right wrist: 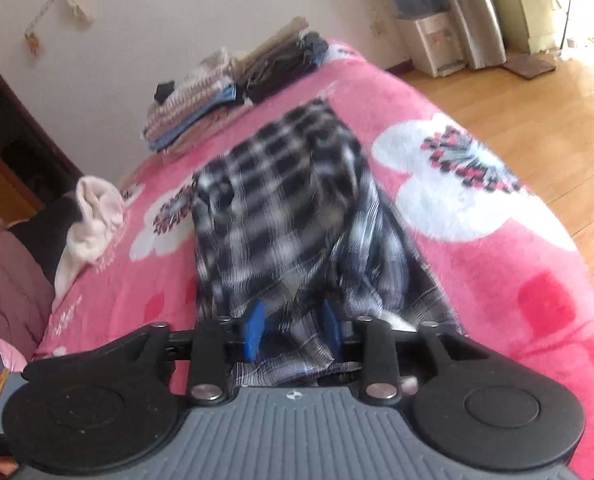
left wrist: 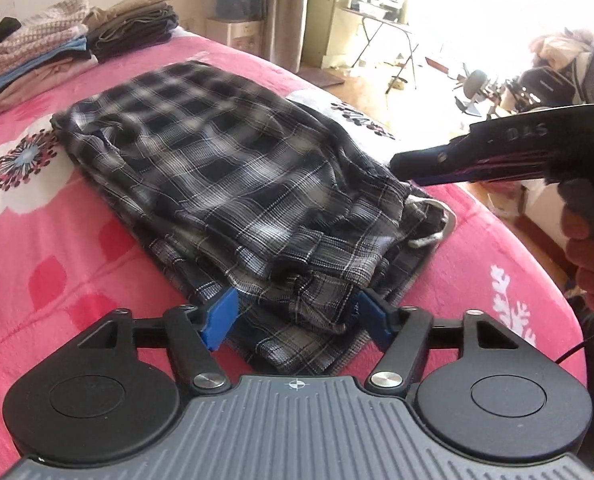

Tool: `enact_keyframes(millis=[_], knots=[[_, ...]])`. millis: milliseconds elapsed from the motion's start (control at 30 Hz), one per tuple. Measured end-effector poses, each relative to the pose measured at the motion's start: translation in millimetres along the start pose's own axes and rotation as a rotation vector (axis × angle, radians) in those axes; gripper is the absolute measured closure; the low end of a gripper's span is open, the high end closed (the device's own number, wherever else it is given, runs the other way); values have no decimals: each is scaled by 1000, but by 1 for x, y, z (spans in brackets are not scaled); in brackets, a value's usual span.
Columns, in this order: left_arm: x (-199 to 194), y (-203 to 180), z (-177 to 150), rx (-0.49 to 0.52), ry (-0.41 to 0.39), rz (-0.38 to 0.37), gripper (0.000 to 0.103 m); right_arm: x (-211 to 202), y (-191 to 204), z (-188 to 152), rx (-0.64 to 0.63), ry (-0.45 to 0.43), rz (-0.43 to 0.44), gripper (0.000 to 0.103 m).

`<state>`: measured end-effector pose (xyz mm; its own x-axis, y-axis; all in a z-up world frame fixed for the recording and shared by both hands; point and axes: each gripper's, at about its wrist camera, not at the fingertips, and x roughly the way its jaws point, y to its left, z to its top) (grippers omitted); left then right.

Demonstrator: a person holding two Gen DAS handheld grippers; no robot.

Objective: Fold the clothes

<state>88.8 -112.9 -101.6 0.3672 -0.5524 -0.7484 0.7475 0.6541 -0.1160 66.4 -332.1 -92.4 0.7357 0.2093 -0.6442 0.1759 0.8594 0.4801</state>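
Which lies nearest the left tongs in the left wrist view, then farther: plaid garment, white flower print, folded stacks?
1. Plaid garment, right at the left tongs.
2. White flower print, left, mid-bed.
3. Folded stacks, far left, by the wall.

Garment: folded plaid garment (left wrist: 233, 184) lies on the pink floral blanket (left wrist: 57, 272), centre.
Left gripper (left wrist: 293, 316): near edge, blue pads spread wide, the garment's near hem lying between them.
Right gripper (left wrist: 397, 166): far right, hand-held, tip at the garment's right edge.
Far left: two stacks of folded clothes (left wrist: 73, 44).
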Motion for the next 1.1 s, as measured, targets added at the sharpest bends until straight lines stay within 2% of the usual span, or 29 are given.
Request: enact_keyframes(millis=[133,200,300,467,633,733,900,1100], knots=[[-3,-2,1,2,-21,32,21,-9,-1,2,-16,-24,-40,60],[-5,-2,2,-2,-32,52,10,-13,-1,1,-26,-28,-60,59],[-6,-1,5,-20,-41,72,4,-19,-1,-3,-42,-39,-91,56],[-2,0,13,-45,-6,102,2,-25,-4,-8,-38,-39,-147,27],[5,5,20,-83,45,125,2,-26,-4,-10,-47,-11,-185,6],[6,11,21,-106,59,153,2,-24,-2,-12,-73,-9,-197,0],[10,16,20,-114,103,217,2,-19,-1,-15,-102,-9,-256,0],[17,14,19,-57,154,332,2,-19,6,-22,-171,-60,-318,0]])
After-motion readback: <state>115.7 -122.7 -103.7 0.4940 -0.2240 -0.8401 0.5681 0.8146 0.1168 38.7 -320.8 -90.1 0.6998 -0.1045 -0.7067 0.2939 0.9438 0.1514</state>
